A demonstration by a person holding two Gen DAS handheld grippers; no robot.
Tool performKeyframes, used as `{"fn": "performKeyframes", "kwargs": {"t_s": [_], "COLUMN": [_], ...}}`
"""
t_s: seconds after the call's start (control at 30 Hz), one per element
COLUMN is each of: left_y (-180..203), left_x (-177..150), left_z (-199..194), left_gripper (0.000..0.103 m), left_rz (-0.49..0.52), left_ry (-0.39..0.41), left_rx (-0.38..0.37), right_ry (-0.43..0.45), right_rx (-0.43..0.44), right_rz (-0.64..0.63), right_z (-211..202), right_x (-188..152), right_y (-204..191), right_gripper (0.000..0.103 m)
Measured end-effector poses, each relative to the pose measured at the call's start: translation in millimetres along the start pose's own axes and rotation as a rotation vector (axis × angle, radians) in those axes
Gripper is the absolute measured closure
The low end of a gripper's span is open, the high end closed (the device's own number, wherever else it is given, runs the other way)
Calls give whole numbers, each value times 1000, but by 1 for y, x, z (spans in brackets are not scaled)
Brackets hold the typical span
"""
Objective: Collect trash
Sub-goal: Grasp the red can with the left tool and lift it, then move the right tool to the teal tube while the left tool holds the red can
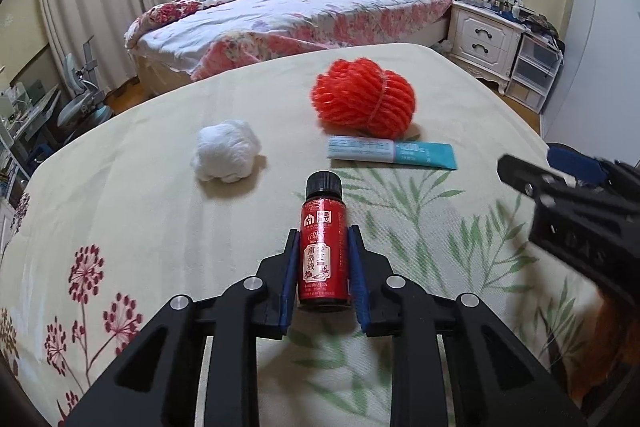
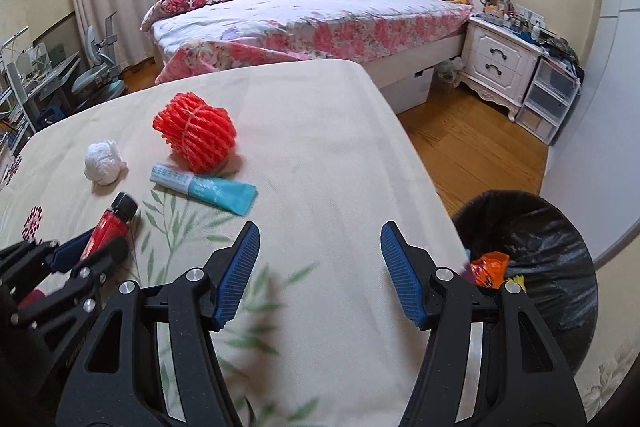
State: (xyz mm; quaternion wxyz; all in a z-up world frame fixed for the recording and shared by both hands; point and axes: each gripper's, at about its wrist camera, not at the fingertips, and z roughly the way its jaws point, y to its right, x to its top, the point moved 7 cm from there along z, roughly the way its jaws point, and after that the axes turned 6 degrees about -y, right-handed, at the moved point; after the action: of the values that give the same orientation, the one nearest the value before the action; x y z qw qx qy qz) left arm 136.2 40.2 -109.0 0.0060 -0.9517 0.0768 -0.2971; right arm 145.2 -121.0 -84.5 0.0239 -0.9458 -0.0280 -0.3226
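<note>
A small red bottle with a black cap lies between the blue pads of my left gripper, which is shut on it over the flowered table cloth. The right wrist view shows the same bottle in that gripper at the lower left. Beyond it lie a crumpled white tissue ball, a red foam net and a teal tube. My right gripper hangs open and holds nothing, above the cloth beside a bin lined with a black bag. One of its fingers shows at the right of the left wrist view.
The bin holds orange and yellow wrappers and stands off the table's right edge on a wooden floor. A bed with a floral cover and a white nightstand stand behind the table.
</note>
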Motion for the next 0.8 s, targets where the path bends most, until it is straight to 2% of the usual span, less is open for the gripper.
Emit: {"fn": "performKeyframes", "kwargs": {"t_s": [0.17,0.33,0.47,0.57,0.8], "left_y": [-32,-65,-89,-102,-117], "left_x": [-6,-11,-14,-17,-23], "left_z": [-2,-2,-3,-3,-8], "left_gripper": [78,78,78,78,78], "left_rz": [-40,-94,-134,-167,-191], "left_ry": [-2,-14,-17,-25,-20], "left_rx": [45,84,113,115,129], "right_ry": [-13,-58,-82,-99,-105], "right_rx": [3,-3,-12,25,46], "right_rz": [-3,-14,-50,-56,-89], "right_z": [18,38,37,31,12], "right_x": [21,27,22,11,-13], "right_y": [-10,-17,-23,-30,-50], "right_gripper": [41,42,40,36,34]}}
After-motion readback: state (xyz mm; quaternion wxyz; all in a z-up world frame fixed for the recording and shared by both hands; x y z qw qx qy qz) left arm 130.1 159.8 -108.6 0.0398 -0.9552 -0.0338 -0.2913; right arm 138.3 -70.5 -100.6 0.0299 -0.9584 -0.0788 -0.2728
